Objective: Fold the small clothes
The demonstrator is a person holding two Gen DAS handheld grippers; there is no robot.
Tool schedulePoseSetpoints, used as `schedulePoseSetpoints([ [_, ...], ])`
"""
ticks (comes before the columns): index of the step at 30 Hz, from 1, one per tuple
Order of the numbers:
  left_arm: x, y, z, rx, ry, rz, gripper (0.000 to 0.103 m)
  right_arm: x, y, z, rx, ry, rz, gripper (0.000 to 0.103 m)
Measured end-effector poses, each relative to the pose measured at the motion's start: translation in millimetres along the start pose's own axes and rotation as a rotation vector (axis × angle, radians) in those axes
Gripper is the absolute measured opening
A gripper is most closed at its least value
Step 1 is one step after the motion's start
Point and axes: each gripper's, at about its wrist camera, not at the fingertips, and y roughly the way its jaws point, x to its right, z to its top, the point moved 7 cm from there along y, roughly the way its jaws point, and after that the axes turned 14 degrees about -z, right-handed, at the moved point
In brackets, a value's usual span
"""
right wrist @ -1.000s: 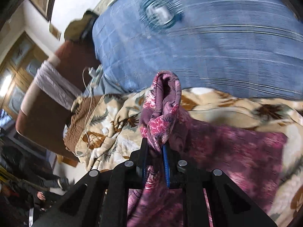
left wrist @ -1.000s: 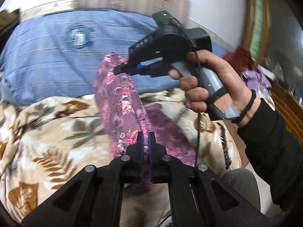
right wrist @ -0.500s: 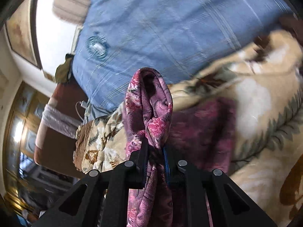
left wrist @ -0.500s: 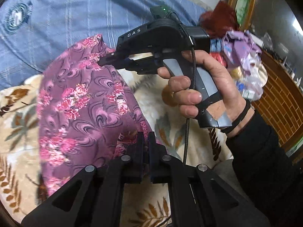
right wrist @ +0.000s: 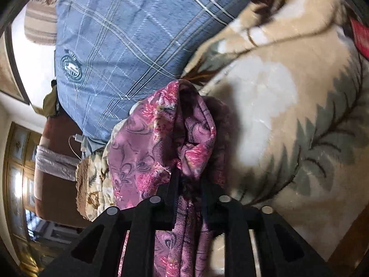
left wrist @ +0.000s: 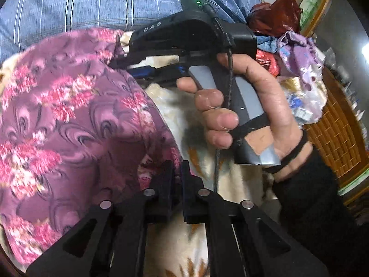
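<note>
A purple garment with pink flowers (left wrist: 69, 120) hangs stretched between my two grippers above a cream leaf-print blanket (left wrist: 184, 115). My left gripper (left wrist: 177, 170) is shut on the garment's near edge at the bottom of the left wrist view. My right gripper (right wrist: 188, 180) is shut on a bunched fold of the same garment (right wrist: 161, 143). In the left wrist view the right gripper (left wrist: 122, 63) shows held in a hand, its tips pinching the garment's far corner.
A blue plaid pillow (left wrist: 92, 4) lies behind the garment; it also shows in the right wrist view (right wrist: 129, 34). A pile of clothes and bags (left wrist: 299, 57) sits at the right. The cream blanket (right wrist: 288, 115) covers the bed. A brown headboard (right wrist: 53, 161) stands left.
The garment went from a narrow hanging strip to a wide spread sheet. Both grippers swung towards the right end of the bed, keeping their hold.
</note>
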Motion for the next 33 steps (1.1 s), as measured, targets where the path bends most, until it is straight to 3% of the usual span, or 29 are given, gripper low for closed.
schedulePoseSetpoints([
  [1,3,-10,-1,0.013,-0.015,-0.015,0.006,0,-4,-2,0.007,0.007,-0.008,0.028],
  [3,13,-38,-3,0.046,-0.03,-0.063,0.022,-4,-20,-7,0.039,-0.007,-0.019,0.037],
  [5,21,-77,-7,0.107,-0.036,-0.079,0.059,-11,-46,-16,0.1,-0.036,-0.034,0.048],
  [8,13,-135,-17,0.206,-0.063,-0.049,0.061,-18,-87,-37,0.196,-0.037,0.001,0.057],
  [11,-16,-166,-28,0.254,-0.151,0.015,0.063,-25,-113,-78,0.243,-0.031,0.037,0.057],
  [13,-46,-176,-40,0.27,-0.266,0.043,0.063,-22,-116,-112,0.245,-0.035,0.009,0.058],
  [16,-84,-172,-57,0.262,-0.418,0.022,0.063,-11,-103,-146,0.212,-0.016,-0.073,0.058],
  [19,-106,-164,-61,0.258,-0.473,0.071,0.063,1,-90,-153,0.174,0.008,-0.114,0.057],
  [20,-108,-161,-60,0.252,-0.457,0.111,0.063,1,-84,-153,0.159,-0.006,-0.132,0.053],
  [23,-107,-143,-58,0.199,-0.418,0.102,0.063,-2,-67,-159,0.087,-0.027,-0.151,0.008],
  [26,-109,-130,-67,0.169,-0.483,0.031,0.063,-3,-90,-159,0.155,-0.006,-0.137,0.007],
  [28,-112,-124,-74,0.154,-0.485,0.043,0.065,4,-95,-162,0.186,-0.024,-0.216,0.007],
  [31,-117,-115,-81,0.14,-0.485,0.05,0.065,22,-52,-172,0.025,0.003,-0.278,0.008],
  [33,-116,-120,-80,0.146,-0.489,0.045,0.065,13,-60,-168,0.071,-0.031,-0.287,0.015],
])
